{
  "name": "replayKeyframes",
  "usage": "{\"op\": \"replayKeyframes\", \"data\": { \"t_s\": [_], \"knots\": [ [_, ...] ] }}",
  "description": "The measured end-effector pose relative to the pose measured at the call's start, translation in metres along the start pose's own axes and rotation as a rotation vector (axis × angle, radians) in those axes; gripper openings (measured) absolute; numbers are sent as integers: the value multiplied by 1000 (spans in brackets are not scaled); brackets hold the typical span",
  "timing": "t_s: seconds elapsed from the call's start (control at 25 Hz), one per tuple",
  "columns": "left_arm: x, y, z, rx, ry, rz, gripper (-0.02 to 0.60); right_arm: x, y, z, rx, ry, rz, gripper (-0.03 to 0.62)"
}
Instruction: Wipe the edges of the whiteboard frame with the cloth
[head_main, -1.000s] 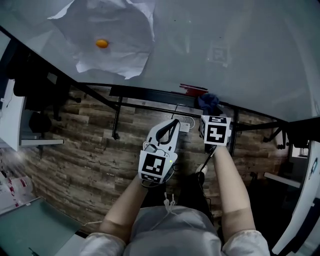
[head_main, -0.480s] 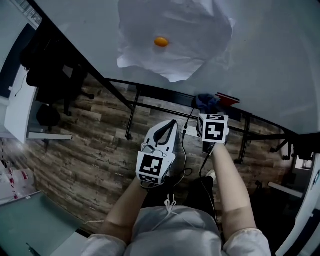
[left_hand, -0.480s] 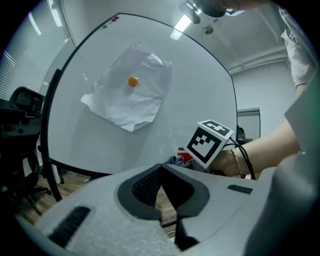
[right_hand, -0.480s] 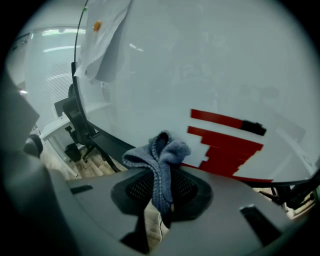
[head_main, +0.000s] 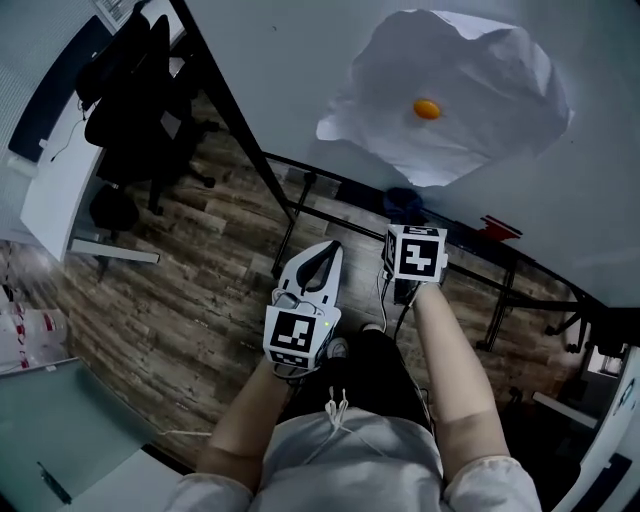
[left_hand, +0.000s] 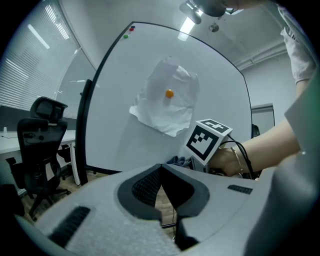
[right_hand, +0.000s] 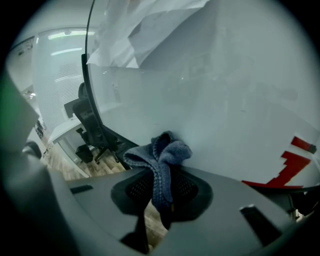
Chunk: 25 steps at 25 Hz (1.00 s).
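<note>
My right hand-held gripper (right_hand: 161, 187) is clamped on a dark blue cloth (right_hand: 159, 155). The cloth looks like knitted or terry fabric. A bunched fold sticks out past the jaw tips, and a thin tail hangs down between the jaws.

The bunched end sits low against the whiteboard (right_hand: 225, 100), close to its bottom edge. I cannot tell whether it is actually touching the surface. The black frame (right_hand: 84, 75) curves down the board's left side, well to the left of the cloth.

My left hand-held gripper (left_hand: 160, 166) has its jaws together with nothing in them. It is held back from the board, just beside my right hand.

Higher on the board, an orange magnet (head_main: 427, 109) pins up a crumpled sheet of paper (head_main: 470, 70). A black office chair (left_hand: 42, 135) stands off to the left, on a wood-pattern floor.

I judge the cloth to be light, soft and limp. It should fold around the frame's edge easily, but it will not push back on its own. The pressure has to come from the jaw tips close behind the bunch.

The grip at the fold suits this, because it leaves a padded wad in front and keeps hard plastic off the board. The loose tail could drag or snag.
</note>
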<state>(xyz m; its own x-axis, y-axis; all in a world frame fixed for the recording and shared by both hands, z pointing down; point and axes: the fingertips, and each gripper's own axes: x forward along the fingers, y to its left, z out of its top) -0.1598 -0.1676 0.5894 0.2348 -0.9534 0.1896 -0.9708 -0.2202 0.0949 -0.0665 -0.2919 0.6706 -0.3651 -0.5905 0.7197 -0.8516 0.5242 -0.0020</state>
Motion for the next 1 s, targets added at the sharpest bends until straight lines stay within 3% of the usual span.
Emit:
{"op": "replayKeyframes", "data": {
  "t_s": [0.24, 0.36, 0.6, 1.0],
  "knots": [
    [-14, 34, 5, 5, -13, 65, 18, 18, 42, 18, -15, 2, 42, 74],
    [-18, 61, 8, -13, -13, 122, 18, 28, 64, 28, -27, -4, 54, 74],
    [-27, 107, 0, -62, -10, 158, 18, 48, 105, 43, -42, -6, 69, 74],
    [-28, 168, 1, -72, 6, 146, 18, 55, 125, 56, 97, -20, -43, 74]
  ]
}}
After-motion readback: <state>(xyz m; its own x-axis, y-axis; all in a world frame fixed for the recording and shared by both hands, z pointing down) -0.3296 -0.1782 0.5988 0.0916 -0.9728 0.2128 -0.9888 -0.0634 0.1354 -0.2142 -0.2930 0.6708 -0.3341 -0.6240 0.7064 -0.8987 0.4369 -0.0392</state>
